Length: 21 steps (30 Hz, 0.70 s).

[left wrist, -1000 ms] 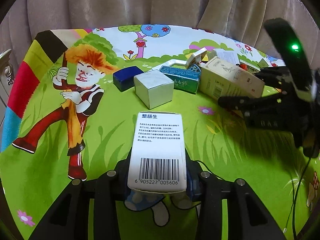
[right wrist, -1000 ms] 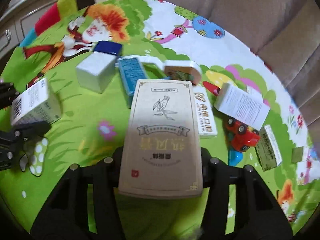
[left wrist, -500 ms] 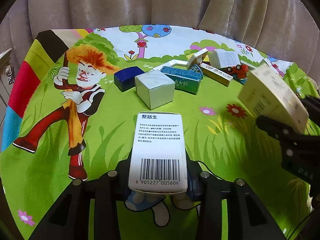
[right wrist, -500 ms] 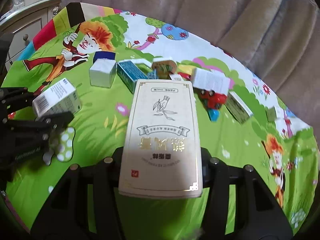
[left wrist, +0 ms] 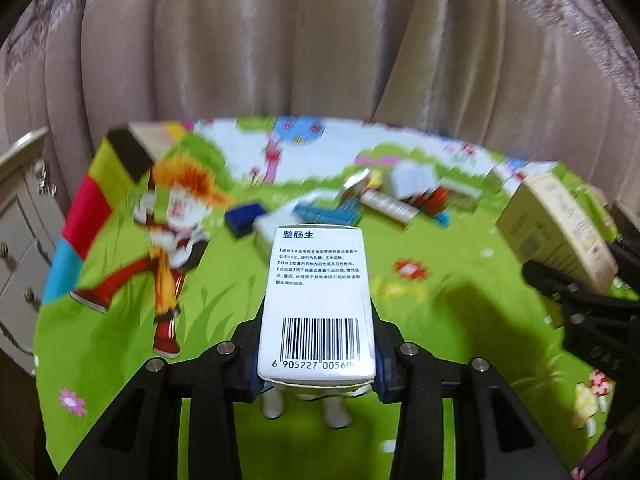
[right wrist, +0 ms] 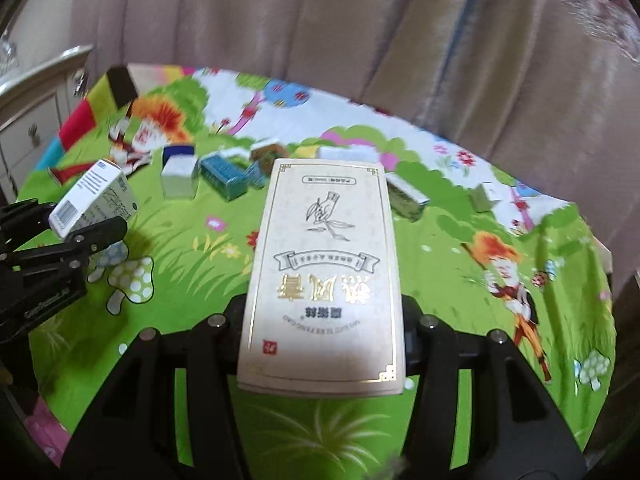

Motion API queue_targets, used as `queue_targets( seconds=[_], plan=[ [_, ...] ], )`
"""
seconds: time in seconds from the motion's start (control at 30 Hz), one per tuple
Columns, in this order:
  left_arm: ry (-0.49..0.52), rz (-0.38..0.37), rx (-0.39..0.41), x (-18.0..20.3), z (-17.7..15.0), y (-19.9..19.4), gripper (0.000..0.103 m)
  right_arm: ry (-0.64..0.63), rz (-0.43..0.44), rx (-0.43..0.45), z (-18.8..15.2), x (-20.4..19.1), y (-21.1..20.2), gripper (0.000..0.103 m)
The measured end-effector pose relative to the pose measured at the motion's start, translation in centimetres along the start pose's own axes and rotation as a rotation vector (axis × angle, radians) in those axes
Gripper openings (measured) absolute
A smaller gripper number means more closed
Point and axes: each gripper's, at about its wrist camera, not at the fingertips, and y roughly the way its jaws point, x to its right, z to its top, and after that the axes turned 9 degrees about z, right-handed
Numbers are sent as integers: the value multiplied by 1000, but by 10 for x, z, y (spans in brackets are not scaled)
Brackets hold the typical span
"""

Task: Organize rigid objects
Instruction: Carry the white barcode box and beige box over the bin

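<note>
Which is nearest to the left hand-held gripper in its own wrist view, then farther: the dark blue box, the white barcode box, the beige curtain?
1. white barcode box, held between its fingers.
2. dark blue box, on the mat, ahead and left.
3. beige curtain, behind the table.

Table under a cartoon cloth (right wrist: pixel 192 248), green grass print. Far half holds a loose cluster: navy box (right wrist: pixel 179 150), white box (right wrist: pixel 179 176) just in front of it, teal box (right wrist: pixel 222 177) alongside. Green boxes (right wrist: pixel 406 197) further right; red toy car (left wrist: pixel 434 199) among them. Near half bare.
</note>
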Motion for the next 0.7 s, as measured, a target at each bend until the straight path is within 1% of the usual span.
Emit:
queue_targets(
  seconds=[0.07,0.27,0.7],
  plan=[
    [13,-14,36,6,8,-13,41,10,-14,17,1,2,-10,55],
    [27,-40,92,18,22,-40,41,24,-40,62,6,6,-36,55],
    [91,-90,202,45,36,-88,41,54,-100,153,5,24,-97,55]
  ],
)
